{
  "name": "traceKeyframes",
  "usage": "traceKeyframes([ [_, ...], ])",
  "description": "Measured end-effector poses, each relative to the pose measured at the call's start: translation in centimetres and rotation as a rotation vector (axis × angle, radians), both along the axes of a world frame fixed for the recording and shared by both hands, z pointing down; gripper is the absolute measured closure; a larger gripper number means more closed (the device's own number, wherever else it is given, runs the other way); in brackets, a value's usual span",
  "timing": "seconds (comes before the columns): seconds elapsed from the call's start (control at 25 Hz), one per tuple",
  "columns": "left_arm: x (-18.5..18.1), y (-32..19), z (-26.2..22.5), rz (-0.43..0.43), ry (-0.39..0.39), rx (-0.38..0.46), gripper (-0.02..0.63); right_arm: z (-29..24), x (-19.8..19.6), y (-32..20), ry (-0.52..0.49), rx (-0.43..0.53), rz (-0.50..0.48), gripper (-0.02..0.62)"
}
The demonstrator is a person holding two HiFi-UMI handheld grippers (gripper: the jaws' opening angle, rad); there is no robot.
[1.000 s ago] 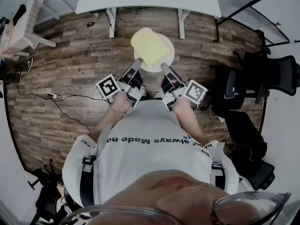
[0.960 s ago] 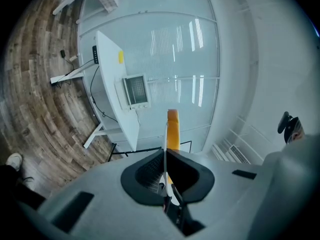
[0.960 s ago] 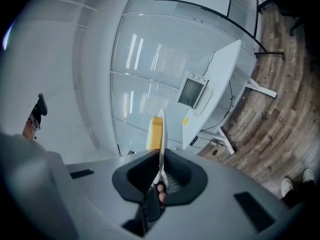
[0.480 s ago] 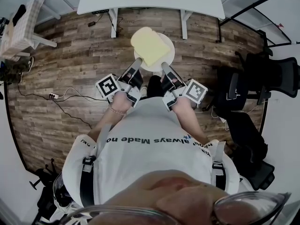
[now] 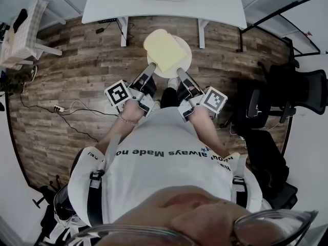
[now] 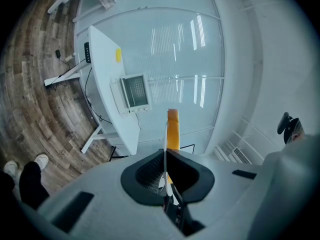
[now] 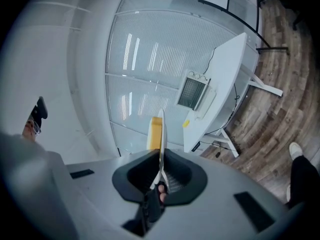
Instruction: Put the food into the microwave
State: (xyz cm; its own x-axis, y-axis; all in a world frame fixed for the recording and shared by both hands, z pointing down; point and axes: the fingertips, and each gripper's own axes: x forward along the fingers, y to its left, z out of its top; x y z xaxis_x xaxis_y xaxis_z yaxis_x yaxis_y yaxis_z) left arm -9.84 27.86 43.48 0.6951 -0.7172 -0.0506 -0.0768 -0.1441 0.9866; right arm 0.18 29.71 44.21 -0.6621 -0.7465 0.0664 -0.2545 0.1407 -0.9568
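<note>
A thick pale-yellow slab of food (image 5: pixel 163 50) lies on a round white plate (image 5: pixel 183 58), carried above the wooden floor. My left gripper (image 5: pixel 150 68) is shut on the plate's near-left rim and my right gripper (image 5: pixel 179 73) on its near-right rim. In the left gripper view the left gripper (image 6: pixel 165 156) pinches the plate (image 6: pixel 165 139) edge-on, with the food (image 6: pixel 173 126) beyond. The right gripper (image 7: pixel 161 159) likewise clamps the plate (image 7: pixel 161 134) beside the food (image 7: pixel 155 131). The microwave (image 6: pixel 135 91) (image 7: pixel 192 93) stands on a white table (image 5: pixel 205 1) ahead; its door looks closed.
Black office chairs (image 5: pixel 297 81) stand at the right. A power strip with cables (image 5: pixel 57 106) lies on the floor at the left, near a small checked table (image 5: pixel 23 32). A small yellow object (image 6: pixel 118 55) sits on the white table. The person's shoes (image 5: pixel 171 83) show below the plate.
The person has stepped a little closer to the white table. Both grippers keep the same hold on the plate.
</note>
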Motion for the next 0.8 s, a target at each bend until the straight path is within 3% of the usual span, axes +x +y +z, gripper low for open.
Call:
traceKeyframes([
  [0.8, 8.4, -15.1, -0.2, -0.030, -0.005, -0.023, 0.588, 0.0, 8.4, -15.4, -0.008, -0.006, -0.032, 0.572],
])
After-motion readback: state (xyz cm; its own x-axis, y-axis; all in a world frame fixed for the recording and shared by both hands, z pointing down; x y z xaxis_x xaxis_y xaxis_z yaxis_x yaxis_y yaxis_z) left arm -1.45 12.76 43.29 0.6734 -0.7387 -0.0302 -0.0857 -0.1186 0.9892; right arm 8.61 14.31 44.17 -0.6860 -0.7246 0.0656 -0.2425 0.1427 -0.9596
